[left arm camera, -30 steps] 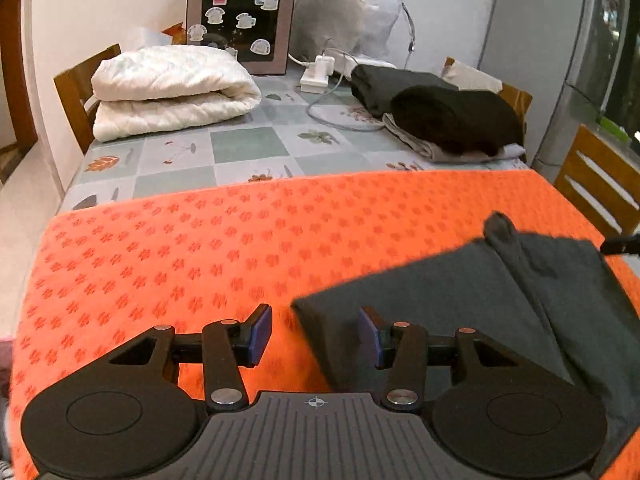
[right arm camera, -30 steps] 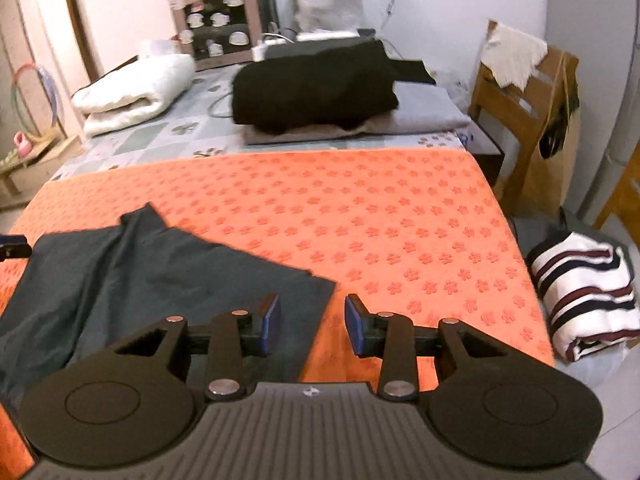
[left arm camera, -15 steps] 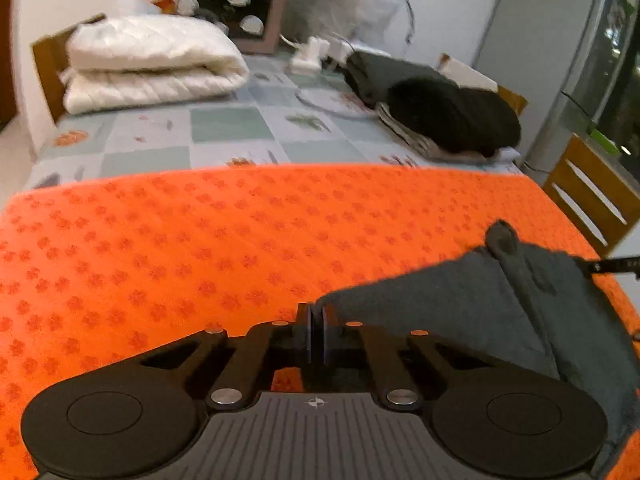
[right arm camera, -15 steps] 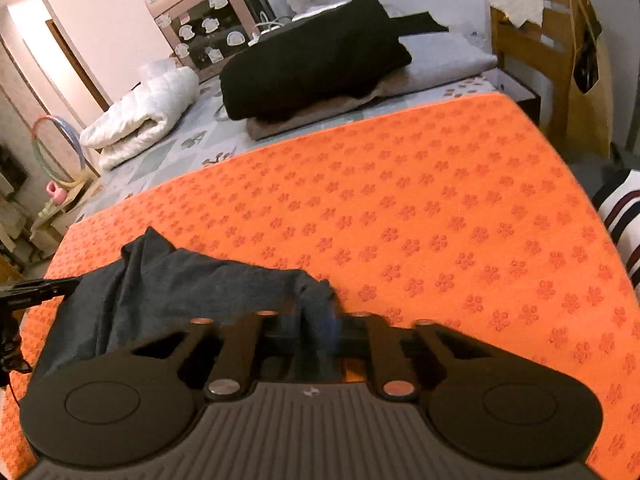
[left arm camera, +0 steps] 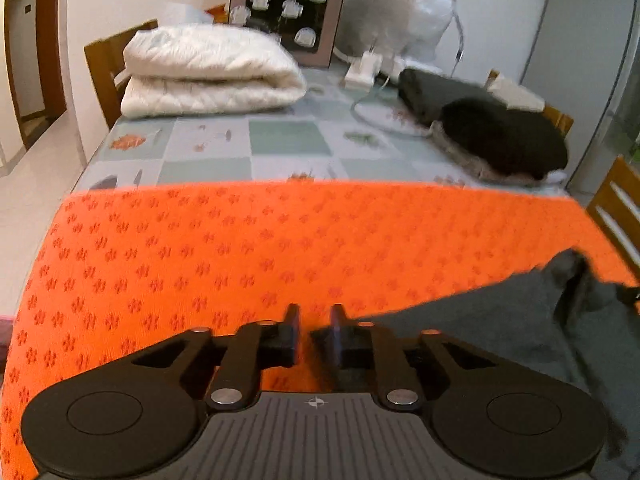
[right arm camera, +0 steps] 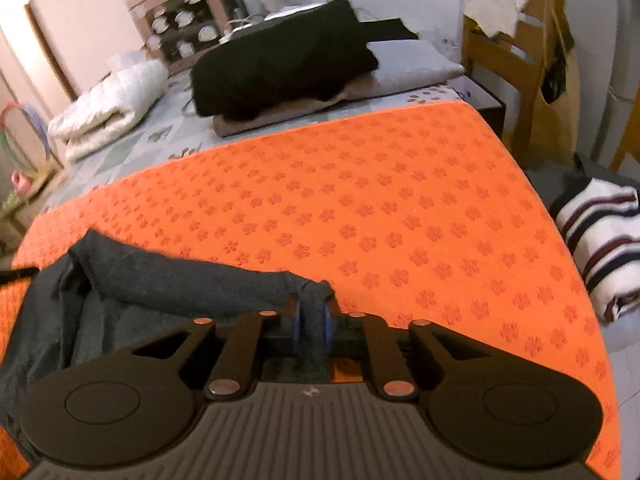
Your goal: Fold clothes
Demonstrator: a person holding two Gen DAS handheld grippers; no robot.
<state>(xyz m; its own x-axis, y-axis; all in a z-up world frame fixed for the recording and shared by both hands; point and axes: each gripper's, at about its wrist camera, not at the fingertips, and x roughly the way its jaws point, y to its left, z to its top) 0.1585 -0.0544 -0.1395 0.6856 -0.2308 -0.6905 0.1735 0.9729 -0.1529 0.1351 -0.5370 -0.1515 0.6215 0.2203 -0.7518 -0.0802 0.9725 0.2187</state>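
Observation:
A dark grey garment (left arm camera: 480,340) lies on the orange flower-print cloth (left arm camera: 200,240) at the table's near end. My left gripper (left arm camera: 315,330) hovers low at the garment's left corner. Its jaws are opening, and the gap shows mostly orange cloth, with the garment's edge beside the right finger. In the right wrist view the garment (right arm camera: 180,280) has a rolled, raised far edge. My right gripper (right arm camera: 311,320) is at its right corner. These jaws are opening too, but bunched grey fabric still fills the gap between the blue pads (right arm camera: 297,320).
Beyond the orange cloth (right arm camera: 360,200), the checked table carries a folded white quilt (left arm camera: 208,68), a pile of dark folded clothes (left arm camera: 500,140) and a box with cup pictures (left arm camera: 288,12). Wooden chairs (right arm camera: 516,60) stand to the right. A striped garment (right arm camera: 600,240) lies off the table's right side.
Both grippers came down and closed at the garment's near corners, then parted partway. The left one's gap now shows orange cloth. The right corner is bunched up, with the garment's edge rolled.

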